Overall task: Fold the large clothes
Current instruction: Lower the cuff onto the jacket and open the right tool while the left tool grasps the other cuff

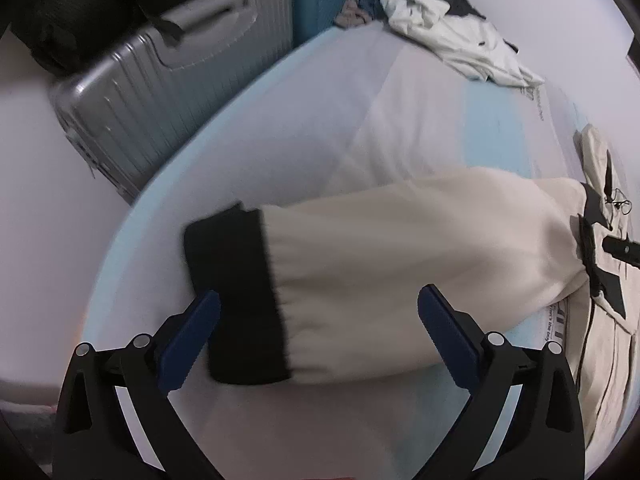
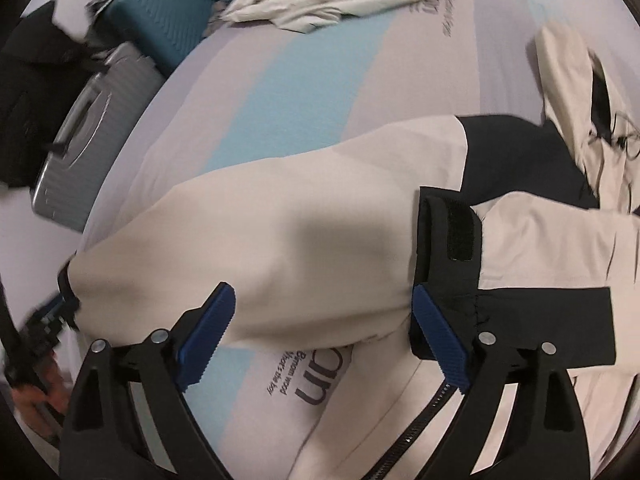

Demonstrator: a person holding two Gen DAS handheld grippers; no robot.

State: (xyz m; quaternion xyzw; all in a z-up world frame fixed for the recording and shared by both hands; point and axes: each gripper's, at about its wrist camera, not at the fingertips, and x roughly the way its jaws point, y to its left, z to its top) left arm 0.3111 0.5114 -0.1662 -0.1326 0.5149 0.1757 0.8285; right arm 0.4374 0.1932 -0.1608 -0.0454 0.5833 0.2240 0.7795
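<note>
Both tools hang spread wide and empty: the left tool (image 1: 319, 306) over a black cuff (image 1: 236, 300), the right tool (image 2: 323, 300) above the cream jacket (image 2: 280, 240). Its sleeve (image 1: 400, 264) stretches left to right across the bed (image 1: 280, 120). Far clothes pile (image 1: 452, 36) blurs; jacket's body is cut off.

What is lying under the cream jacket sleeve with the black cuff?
Under the cream jacket sleeve lies the bed sheet, lilac with light blue stripes. The sheet directly beneath the sleeve is covered, so anything there cannot be seen.

Dim, soft blur, fisheye-warped edges
</note>
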